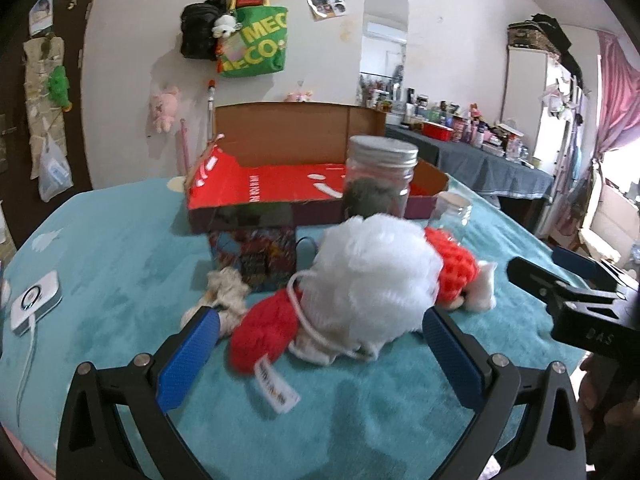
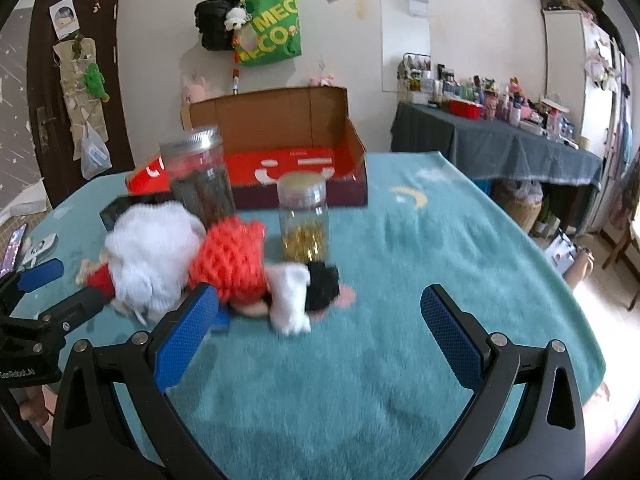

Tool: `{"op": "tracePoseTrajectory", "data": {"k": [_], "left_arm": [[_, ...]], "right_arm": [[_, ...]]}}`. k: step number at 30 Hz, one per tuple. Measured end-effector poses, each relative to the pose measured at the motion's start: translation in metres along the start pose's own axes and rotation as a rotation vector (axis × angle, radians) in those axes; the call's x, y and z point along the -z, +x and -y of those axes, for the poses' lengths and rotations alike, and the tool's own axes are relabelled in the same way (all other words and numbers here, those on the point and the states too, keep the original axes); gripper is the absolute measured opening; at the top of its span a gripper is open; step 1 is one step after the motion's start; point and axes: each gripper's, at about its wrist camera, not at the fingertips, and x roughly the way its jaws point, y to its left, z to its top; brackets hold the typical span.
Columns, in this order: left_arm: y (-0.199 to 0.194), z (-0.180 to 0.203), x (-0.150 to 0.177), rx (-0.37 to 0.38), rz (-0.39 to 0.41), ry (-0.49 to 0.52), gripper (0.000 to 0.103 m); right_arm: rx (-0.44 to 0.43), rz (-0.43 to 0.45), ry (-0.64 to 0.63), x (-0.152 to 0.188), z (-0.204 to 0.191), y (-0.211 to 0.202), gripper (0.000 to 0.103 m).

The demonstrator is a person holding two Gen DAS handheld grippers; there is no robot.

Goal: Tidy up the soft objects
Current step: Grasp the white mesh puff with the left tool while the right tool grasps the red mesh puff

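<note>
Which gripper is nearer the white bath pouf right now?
Left. The left gripper has its open jaws straddling the white bath pouf, just short of it. The right gripper sits farther to the pouf's right, facing the doll.

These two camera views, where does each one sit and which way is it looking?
Left wrist view: sits on the left gripper, facing forward over its blue fingers at the white pouf and open cardboard box; the other gripper shows at its right edge.
Right wrist view: sits on the right gripper, facing the teal blanket, red knitted toy and gold-filled jar; the left gripper shows at its left edge.
Shared: pouf, red toy, box, both jars, green bag on the wall.
</note>
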Motion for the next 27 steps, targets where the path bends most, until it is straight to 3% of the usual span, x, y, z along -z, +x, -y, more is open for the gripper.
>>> {"op": "tracePoseTrajectory", "data": {"k": [7,16,20,23,26,27], "left_arm": [[0.011,0.005,-0.023,0.055,-0.013,0.04,0.103],[0.041,0.007,-0.036,0.108,-0.095,0.055,0.103],[0.05,0.014,-0.036,0.134,-0.12,0.072,0.096],[0.056,0.018,-0.032,0.176,-0.14,0.088,0.08],[0.056,0.021,-0.029,0.205,-0.148,0.102,0.065],[0.055,0.022,-0.029,0.216,-0.146,0.106,0.057]], "right_arm": [[-0.127,-0.063,-0.026,-0.024,0.001,0.027,0.103],[-0.279,-0.179,-0.058,-0.032,-0.001,0.069,0.102],[-0.362,-0.238,-0.046,-0.031,0.0,0.084,0.09],[-0.437,-0.281,-0.027,-0.03,0.0,0.093,0.072],[-0.519,-0.311,-0.004,-0.027,-0.002,0.095,0.047],[-0.519,-0.309,-0.002,-0.027,-0.002,0.095,0.045]]}}
